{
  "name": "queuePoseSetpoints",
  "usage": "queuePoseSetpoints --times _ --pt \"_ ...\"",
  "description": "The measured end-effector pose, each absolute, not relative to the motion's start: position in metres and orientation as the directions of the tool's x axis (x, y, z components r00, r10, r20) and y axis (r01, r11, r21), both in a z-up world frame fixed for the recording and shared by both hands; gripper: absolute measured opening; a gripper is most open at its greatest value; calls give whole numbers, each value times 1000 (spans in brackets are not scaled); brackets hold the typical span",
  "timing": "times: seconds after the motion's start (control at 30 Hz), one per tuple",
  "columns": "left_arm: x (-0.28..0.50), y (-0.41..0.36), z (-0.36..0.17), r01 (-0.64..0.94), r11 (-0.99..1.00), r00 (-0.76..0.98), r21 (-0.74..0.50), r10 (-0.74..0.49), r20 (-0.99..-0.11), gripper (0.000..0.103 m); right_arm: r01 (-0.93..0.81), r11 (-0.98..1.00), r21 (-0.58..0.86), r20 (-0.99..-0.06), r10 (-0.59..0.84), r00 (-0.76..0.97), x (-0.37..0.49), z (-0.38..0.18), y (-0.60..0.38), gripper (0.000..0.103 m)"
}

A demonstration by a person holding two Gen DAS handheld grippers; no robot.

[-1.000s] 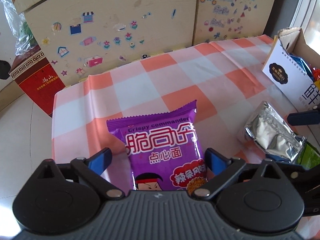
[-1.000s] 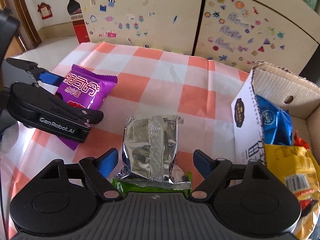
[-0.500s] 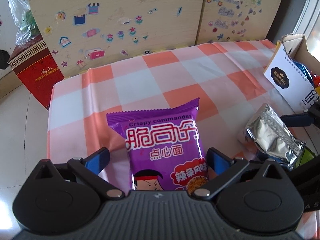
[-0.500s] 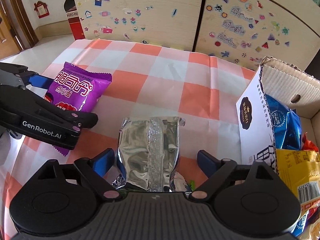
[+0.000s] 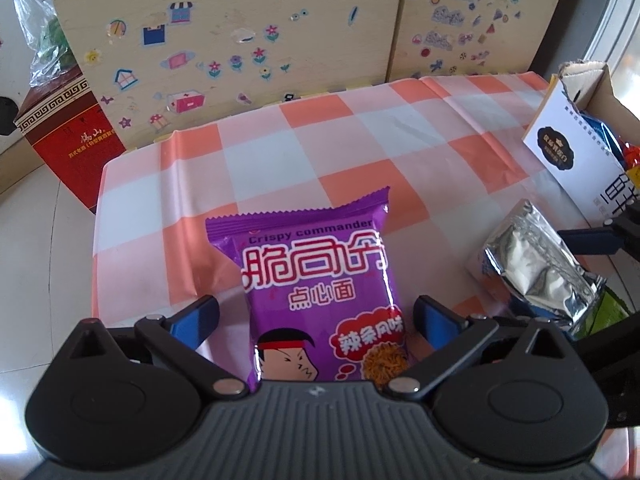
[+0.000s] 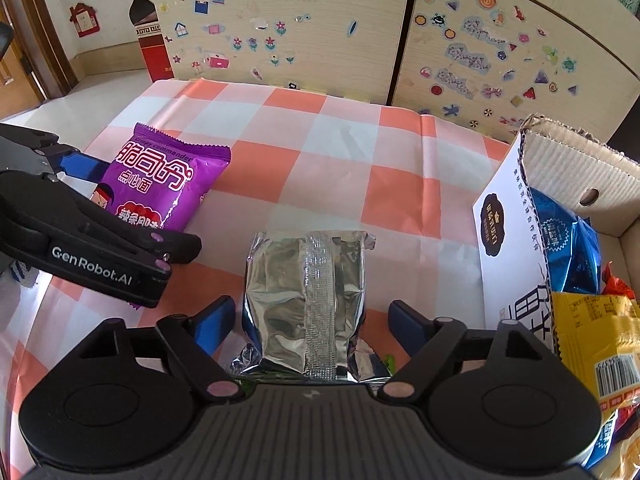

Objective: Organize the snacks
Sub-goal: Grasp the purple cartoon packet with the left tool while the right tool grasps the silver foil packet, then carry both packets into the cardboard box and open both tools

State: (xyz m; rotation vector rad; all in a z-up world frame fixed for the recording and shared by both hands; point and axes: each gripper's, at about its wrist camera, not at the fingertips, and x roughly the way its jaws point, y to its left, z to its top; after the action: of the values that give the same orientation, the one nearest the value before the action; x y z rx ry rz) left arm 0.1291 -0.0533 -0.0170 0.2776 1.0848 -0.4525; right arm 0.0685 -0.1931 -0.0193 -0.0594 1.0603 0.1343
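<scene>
Left wrist view: the left tool [image 5: 316, 316] stands with its blue-padded jaws apart, either side of a purple plastic snack packet with white Chinese lettering [image 5: 320, 280]. Neither pad presses on the packet, which lies flat on the counter covered by an orange-and-white checked cloth [image 5: 320, 128].

Right wrist view: the right tool [image 6: 306, 318] straddles a crinkled silver foil snack pouch [image 6: 306, 300], seam side up. Its jaws are closing, with a gap at each pad, so the pouch is not gripped. A green wrapper edge [image 6: 388, 360] shows from under the pouch's near end.

Taking the silver pouch as the reference: the purple packet lies to its left, well apart, with the left tool over the packet's near end. An open white-and-brown cardboard box [image 6: 508, 216] stands to the pouch's right, near the cloth's right edge. Inside the box are a shiny blue foil bag [image 6: 568, 240] and a yellow packet with a barcode [image 6: 596, 344]. Beyond the pouch, past the counter's far edge, stand pale wooden panels covered in stickers [image 6: 280, 20].
</scene>
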Motion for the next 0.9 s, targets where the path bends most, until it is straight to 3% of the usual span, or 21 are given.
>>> queuePoseSetpoints --times 0.23,0.4,0.57,0.9 --pt "125 -54 -15 489 872 391 -9 -228 -892 98 -148 989 22 -867 93 490 66 -16 -193 67" --pt "119 -59 -6 539 842 397 -18 -273 -876 66 -149 989 20 -864 92 495 65 -15 -193 65" --pt "116 -60 -2 555 832 415 -8 -285 -864 65 -135 990 29 -848 95 521 64 -5 -197 65" --pt "115 -65 37 539 836 589 100 -289 -755 65 -149 989 -19 -801 74 593 58 24 -202 65"
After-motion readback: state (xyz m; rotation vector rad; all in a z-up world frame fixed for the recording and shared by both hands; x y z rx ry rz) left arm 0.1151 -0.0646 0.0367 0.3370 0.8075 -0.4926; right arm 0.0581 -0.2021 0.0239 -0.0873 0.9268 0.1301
